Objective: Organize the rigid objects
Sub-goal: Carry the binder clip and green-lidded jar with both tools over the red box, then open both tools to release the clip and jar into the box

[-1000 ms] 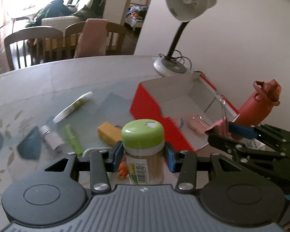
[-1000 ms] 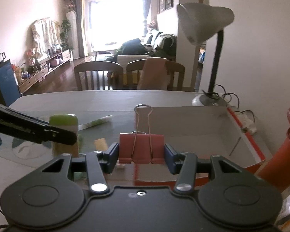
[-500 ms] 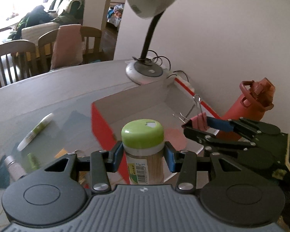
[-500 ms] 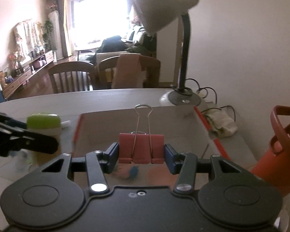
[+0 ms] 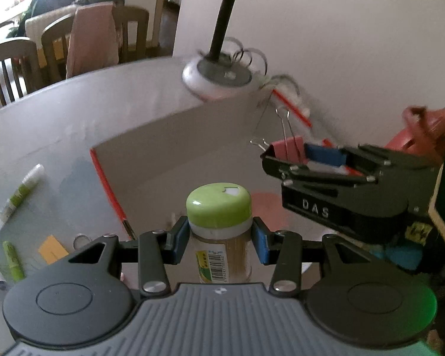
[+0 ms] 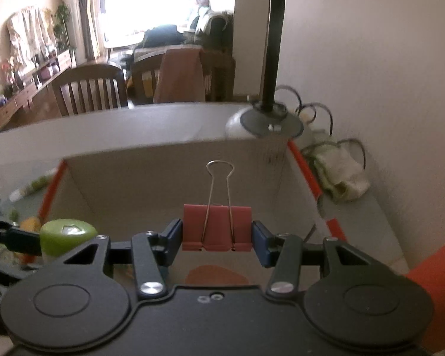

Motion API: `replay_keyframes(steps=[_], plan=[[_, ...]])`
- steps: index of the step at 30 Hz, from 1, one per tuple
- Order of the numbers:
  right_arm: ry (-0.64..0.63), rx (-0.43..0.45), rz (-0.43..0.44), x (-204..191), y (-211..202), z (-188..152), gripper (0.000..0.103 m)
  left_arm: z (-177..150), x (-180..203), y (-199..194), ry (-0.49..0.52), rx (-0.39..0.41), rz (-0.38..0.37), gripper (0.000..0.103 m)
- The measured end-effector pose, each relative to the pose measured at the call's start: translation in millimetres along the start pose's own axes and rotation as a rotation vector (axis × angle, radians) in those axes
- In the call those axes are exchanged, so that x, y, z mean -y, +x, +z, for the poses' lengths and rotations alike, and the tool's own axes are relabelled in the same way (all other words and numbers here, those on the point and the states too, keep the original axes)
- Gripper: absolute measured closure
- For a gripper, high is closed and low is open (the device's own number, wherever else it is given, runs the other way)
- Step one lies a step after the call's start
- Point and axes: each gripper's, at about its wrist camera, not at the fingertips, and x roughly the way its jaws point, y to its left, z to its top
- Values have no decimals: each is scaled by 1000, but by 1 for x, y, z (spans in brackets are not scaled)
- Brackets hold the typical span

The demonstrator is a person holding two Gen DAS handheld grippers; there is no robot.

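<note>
From the left wrist, the left gripper (image 5: pixel 220 238) has its blue pads clamped on a toothpick jar (image 5: pixel 219 234) with a green lid, held upright above the near edge of the open red-sided box (image 5: pixel 175 151). A barcode shows on the jar's label; the digits are too small to read. Beside it the right gripper (image 5: pixel 284 160) bears the letters "DAS" on its black body and pinches a red binder clip (image 5: pixel 287 151). A white and green tube (image 5: pixel 16 195) lies on the table (image 5: pixel 59 112) to the left.

From the right wrist, the binder clip (image 6: pixel 217 227) sits squeezed between the right gripper's (image 6: pixel 217 238) pads, wire handle up, over the box (image 6: pixel 151 178) interior. The lamp base (image 6: pixel 264 124) stands behind the box.
</note>
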Motion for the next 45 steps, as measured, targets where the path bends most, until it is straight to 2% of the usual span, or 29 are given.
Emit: replay_keyframes(steps=[7,11,14,18,25,29,32,37,41,44,45], plan=[[-18,-88,-10,6,30,-2,54,-4,3,37,8,-84,19,59],[-27,-134,9,8,40,-3,54,-3,9,48,42,-98,50,59],[-27,-163,21,9,43,-2,54,1,13,57,41,-120,24,59],[-28,-224,8,8,48,-3,54,2,18,74,67,-153,45,59],[-11,-283,-20,13,56,-12,54,0,16,88,52,-185,30,59],[6,-274,-18,16,54,-13,52,3,19,92,57,-190,29,59],[6,-265,-25,15,51,-12,45,3,21,93,58,-198,27,59],[12,-248,-40,15,43,-11,43,1,25,101,65,-212,47,59],[18,-233,-43,16,37,-8,42,1,26,95,48,-193,41,59],[16,-222,-51,15,32,-7,38,0,27,87,55,-172,45,56],[13,-219,-54,14,30,-6,38,-1,28,85,60,-164,43,51]])
